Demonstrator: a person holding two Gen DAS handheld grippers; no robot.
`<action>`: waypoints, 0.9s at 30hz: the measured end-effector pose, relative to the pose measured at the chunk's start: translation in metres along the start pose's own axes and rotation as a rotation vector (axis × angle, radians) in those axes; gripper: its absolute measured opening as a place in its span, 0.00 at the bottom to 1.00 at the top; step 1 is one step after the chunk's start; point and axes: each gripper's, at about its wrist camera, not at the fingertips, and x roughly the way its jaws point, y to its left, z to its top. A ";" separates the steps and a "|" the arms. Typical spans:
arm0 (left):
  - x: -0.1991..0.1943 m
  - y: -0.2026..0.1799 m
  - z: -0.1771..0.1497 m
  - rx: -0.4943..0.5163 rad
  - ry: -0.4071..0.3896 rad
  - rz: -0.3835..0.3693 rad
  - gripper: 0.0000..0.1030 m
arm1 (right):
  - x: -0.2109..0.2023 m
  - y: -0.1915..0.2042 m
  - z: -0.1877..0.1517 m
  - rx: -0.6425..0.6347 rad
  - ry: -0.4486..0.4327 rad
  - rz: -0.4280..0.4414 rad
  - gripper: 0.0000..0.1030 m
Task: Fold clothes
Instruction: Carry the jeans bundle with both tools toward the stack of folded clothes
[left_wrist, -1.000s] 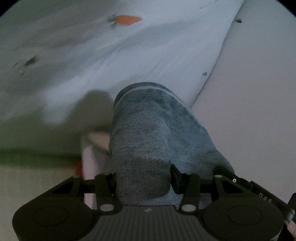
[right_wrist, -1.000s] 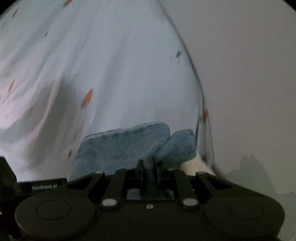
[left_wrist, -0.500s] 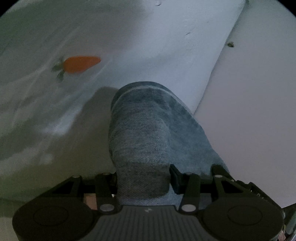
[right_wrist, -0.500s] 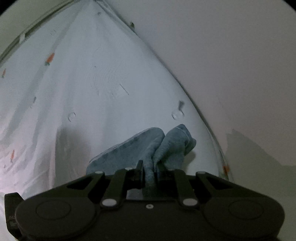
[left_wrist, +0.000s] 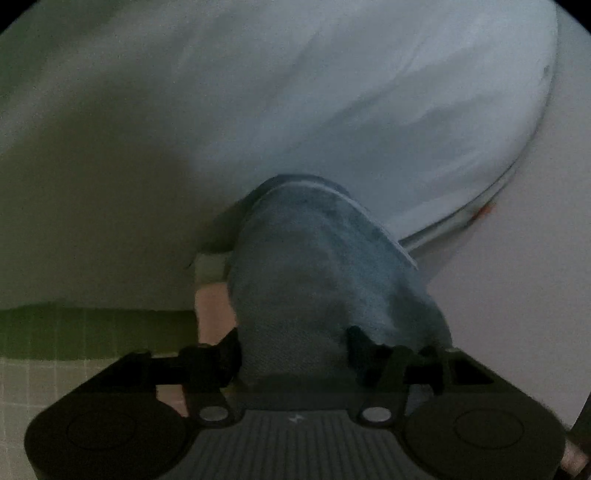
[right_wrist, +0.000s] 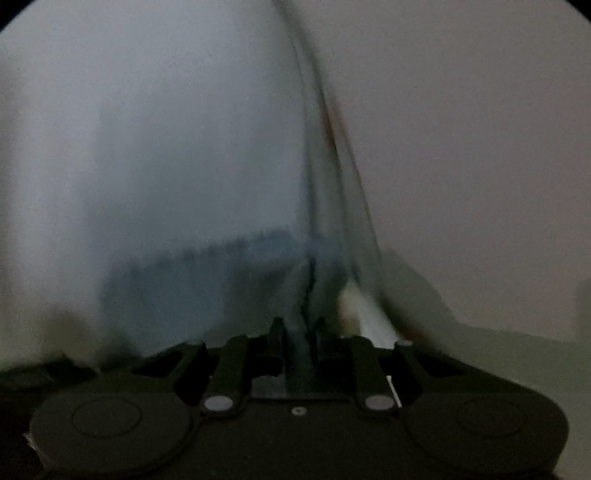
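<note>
Right wrist view is motion-blurred: denim (right_wrist: 229, 273) edges smear into the pale sheet (right_wrist: 166, 147) beyond it, and the sheet's print cannot be read. Left gripper (left_wrist: 295, 350) fingertips are buried under denim (left_wrist: 314, 280). The orange mark (left_wrist: 484, 211) right of that denim is too small to identify.

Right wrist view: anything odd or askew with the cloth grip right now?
Nothing looks damaged. The right claw pinches a thin fold of the blue denim-like cloth edge of the pale garment, while the left claw holds a much thicker bunch. The right view is motion-blurred, so fine detail is unclear.
</note>
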 end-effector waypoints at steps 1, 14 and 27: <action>0.012 0.008 -0.008 -0.007 0.018 0.023 0.79 | 0.012 0.003 -0.018 -0.042 0.000 -0.019 0.20; -0.020 -0.012 0.004 0.289 -0.046 0.155 0.87 | -0.028 0.009 -0.007 -0.005 -0.008 -0.070 0.45; -0.168 -0.046 -0.070 0.367 -0.168 0.082 1.00 | -0.217 0.051 -0.042 -0.129 -0.178 -0.114 0.96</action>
